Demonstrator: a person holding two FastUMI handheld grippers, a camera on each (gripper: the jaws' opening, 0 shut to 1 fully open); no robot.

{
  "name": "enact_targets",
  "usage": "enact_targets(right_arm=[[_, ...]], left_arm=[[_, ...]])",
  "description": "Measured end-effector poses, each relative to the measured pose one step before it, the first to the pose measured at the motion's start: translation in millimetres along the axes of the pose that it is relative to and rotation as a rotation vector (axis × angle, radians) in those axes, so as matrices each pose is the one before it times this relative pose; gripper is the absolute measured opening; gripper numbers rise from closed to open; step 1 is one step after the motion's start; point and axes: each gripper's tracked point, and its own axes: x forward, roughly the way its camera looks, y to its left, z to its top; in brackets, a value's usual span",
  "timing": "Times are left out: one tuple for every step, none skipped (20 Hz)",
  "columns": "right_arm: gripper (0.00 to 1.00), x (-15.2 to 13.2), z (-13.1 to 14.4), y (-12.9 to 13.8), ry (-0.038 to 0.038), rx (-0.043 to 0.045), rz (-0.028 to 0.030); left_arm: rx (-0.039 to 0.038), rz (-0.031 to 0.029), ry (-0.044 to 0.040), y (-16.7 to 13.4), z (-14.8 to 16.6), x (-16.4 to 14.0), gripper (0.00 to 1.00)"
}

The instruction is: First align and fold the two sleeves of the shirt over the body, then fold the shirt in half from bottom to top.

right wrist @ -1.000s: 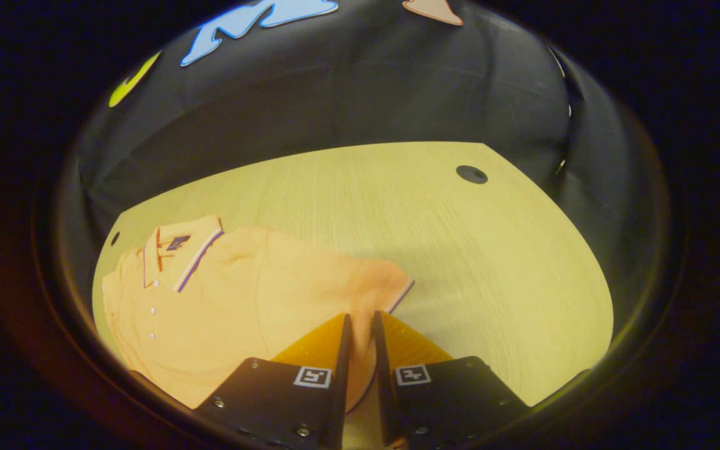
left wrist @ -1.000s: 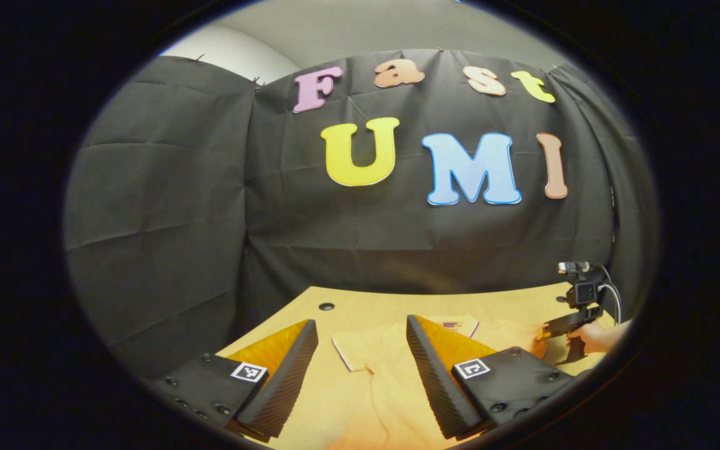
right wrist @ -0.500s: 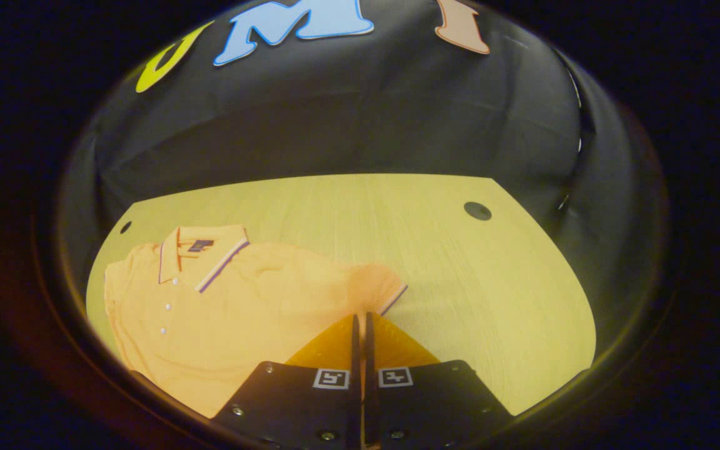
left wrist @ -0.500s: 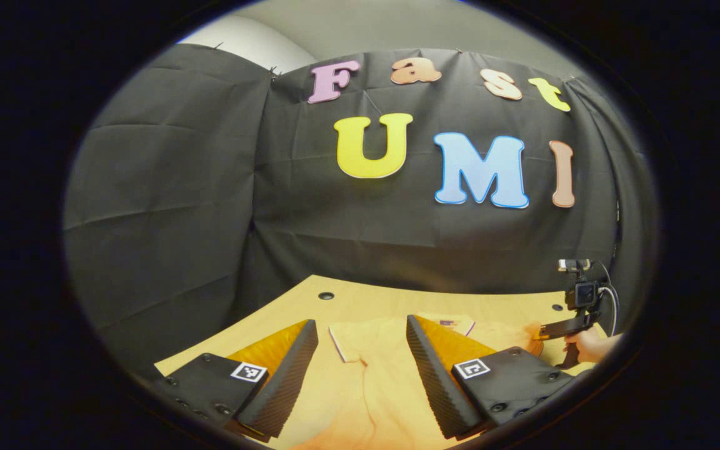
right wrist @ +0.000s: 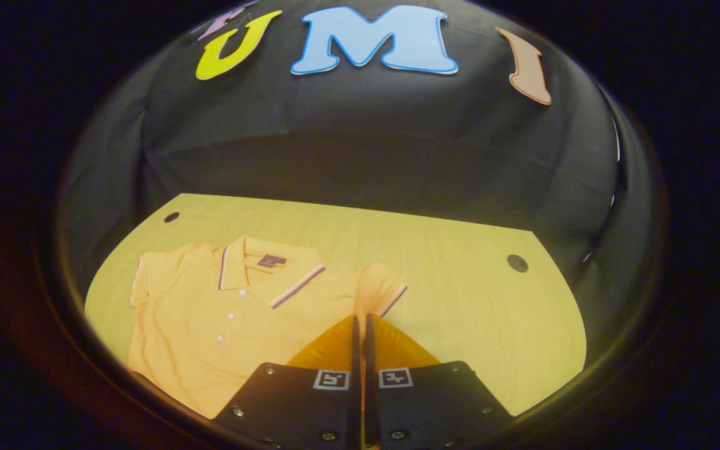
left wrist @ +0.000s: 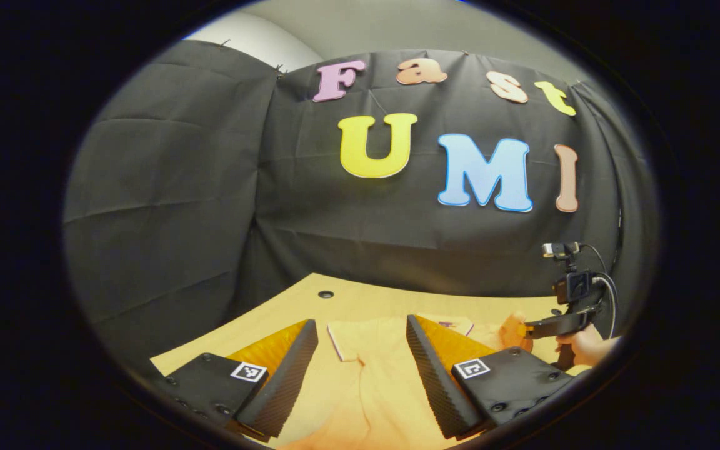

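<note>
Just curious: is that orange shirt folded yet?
Not yet: the shirt lies spread, collar showing; only one sleeve is lifted, pinched by the right claw.

Both low, wallward; shared shirt [right wrist: 222, 319]

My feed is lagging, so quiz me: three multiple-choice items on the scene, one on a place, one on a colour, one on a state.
1. Where do the right tongs grip the shirt?
A. collar
B. sleeve
C. bottom hem

2. The shirt is
A. orange
B. green
C. white

3. The left tongs are
A. shut on the sleeve
B. open above the shirt
C. shut on the collar

Answers:
1 B: the sleeve is pinched and lifted at the right tongs' tips.
2 A: the fabric is orange.
3 B: the fingers stand wide apart with the shirt between them.
</note>
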Motion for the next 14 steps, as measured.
enact_targets(right_arm=[[0.02,1.20,0.42,5.86,0.00259,-0.00950,0.01054],[0.02,1.81,-1.37,6.34,0.00565,-0.00695,0.01314],[0.02,1.72,-0.71,6.73,0.00568,-0.00580,0.01506],[0.02,3.39,-2.40,5.70,0.00770,-0.00734,0.01171],[0.02,3.01,-1.43,5.40,0.00930,-0.01087,0.01141],[0.02,3.96,-3.90,5.58,0.01414,-0.01327,0.01118],[0.02,2.77,-3.50,4.82,0.01669,-0.01059,0.01452],[0.02,3.52,-3.79,5.97,0.01509,-0.00804,0.01812],[0.03,3.37,-4.09,4.07,0.01707,-0.00939,0.01182],[0.05,3.20,-4.25,1.82,0.01415,-0.01128,0.00412],[0.05,2.47,-2.89,1.31,0.01281,-0.00785,0.00532],[0.05,2.40,-3.32,3.36,0.01342,-0.00081,0.01044],[0.07,2.35,-2.11,1.84,0.00999,0.00019,0.00549],[0.07,1.66,-0.46,1.43,0.00577,0.00259,0.00856]], left_arm=[[0.00048,0.00546,-0.00294,0.68,0.36,1.11,0.94],[0.00090,0.00495,0.00058,1.29,-0.25,0.52,0.93],[0.00013,0.00600,0.00100,1.22,-0.45,-1.05,0.93],[-0.00179,0.00506,0.00039,1.06,0.43,-0.51,0.93],[-0.00228,0.00631,0.00109,0.86,-0.82,-0.39,0.93],[-0.00176,0.00661,0.00103,1.00,-0.52,0.01,0.94],[-0.00165,0.00578,0.00015,1.09,-0.19,-0.09,0.94],[-0.00148,0.00583,0.00133,1.09,-0.69,0.38,0.94],[-0.00232,0.00477,0.00192,0.69,-0.15,-0.41,0.93],[-0.00361,0.00432,0.00256,0.38,-0.88,-0.06,0.93],[-0.00518,0.00274,0.00247,0.15,-0.13,-0.90,0.93],[-0.00575,0.00192,0.00289,-0.37,-1.07,0.24,0.93],[-0.00473,0.00072,0.00346,-0.36,-1.00,-0.32,0.93],[-0.00372,0.00131,-0.00086,-0.65,0.42,-0.33,0.93]])
